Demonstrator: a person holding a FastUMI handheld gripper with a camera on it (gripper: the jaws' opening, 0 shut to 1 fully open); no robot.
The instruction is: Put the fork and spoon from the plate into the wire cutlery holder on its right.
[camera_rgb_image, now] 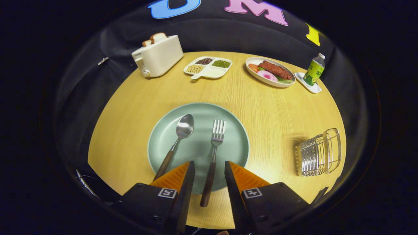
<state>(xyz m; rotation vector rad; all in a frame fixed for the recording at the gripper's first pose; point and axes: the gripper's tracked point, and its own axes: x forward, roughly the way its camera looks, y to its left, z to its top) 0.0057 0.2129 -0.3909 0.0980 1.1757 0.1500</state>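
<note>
Two fingers of the hand-held gripper are seen spread apart and pinching nothing, with the dark handle of the fork lying in the gap between them but touched by neither. The fork is laid with its handle end over the near rim of the green plate and its tines pointing far; the spoon is laid just to its left, its handle slanting toward the left finger. Neither piece has been lifted, so the step in hand is judged to be the approach to the fork. A descent over the handle and a closing of the fingers on it would be called for next, followed by a carry to the right. The wire cutlery holder is stood well to the right of the plate on the wooden bench, and nothing can be made out inside it. Farther off, a white toaster with bread in its slots, a divided dish of beans, an oval dish of food and a green bottle on a small tray are ranged along the far side. Small lettering is borne by the toaster front and the bottle label, but it is too small to be read.
</note>
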